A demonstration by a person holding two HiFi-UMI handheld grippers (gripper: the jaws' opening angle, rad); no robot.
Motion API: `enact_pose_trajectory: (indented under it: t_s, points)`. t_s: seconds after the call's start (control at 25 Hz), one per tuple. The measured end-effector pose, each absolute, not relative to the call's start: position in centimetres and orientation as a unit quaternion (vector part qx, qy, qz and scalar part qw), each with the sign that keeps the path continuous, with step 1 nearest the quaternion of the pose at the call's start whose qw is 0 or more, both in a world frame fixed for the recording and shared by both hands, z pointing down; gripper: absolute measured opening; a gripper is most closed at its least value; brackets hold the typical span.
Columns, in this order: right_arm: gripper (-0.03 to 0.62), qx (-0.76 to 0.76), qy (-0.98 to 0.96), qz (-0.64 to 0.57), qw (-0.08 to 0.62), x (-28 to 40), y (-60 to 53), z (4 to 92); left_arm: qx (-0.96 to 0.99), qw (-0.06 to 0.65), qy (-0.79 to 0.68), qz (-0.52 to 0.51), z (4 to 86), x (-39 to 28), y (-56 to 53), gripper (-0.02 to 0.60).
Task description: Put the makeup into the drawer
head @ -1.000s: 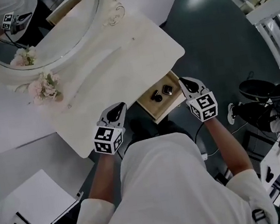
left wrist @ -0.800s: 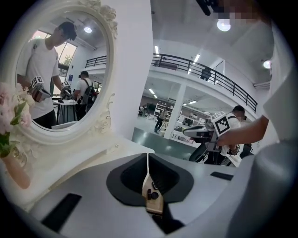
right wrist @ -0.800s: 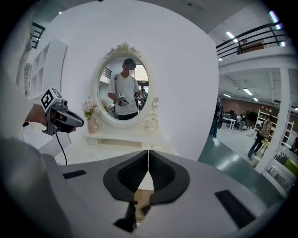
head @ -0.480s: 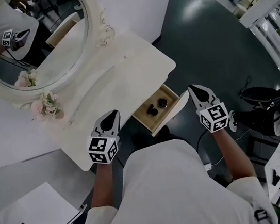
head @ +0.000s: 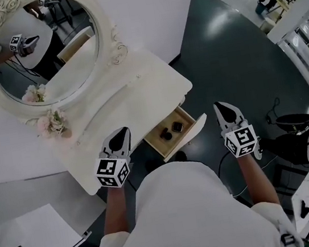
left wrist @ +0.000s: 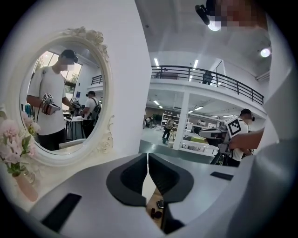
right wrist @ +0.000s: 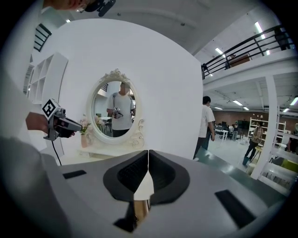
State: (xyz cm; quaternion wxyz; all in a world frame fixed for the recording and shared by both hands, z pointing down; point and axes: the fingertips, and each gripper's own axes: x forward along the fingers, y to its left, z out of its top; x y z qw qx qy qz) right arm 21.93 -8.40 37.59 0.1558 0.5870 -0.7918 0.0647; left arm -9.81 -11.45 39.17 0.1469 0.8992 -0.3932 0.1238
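Head view, left to right. An oval mirror in an ornate white frame stands at the back of a cream dressing table, with a small vase of pink flowers at its base. The left gripper hovers over the table's front edge. The left gripper view shows its jaws brought together, tips meeting, with nothing between them. Just to its right, a wooden drawer is pulled out from under the tabletop. The makeup lies inside it: a round dark piece and, just beside it, a square dark compact. Neither gripper touches them. The right gripper hangs over the dark floor beside the drawer front, apart from it. Its own view shows the jaws pressed together and empty.
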Motion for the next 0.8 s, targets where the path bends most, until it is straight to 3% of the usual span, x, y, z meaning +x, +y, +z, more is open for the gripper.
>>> enact_pose_trajectory:
  t_s: [0.8]
  points:
    - [0.029, 0.583, -0.8, 0.061, 0.132, 23.3, -8.4, 36.9, 0.898, 0.139, -0.398, 0.123, 38.6, -7.6, -11.2, 0.025]
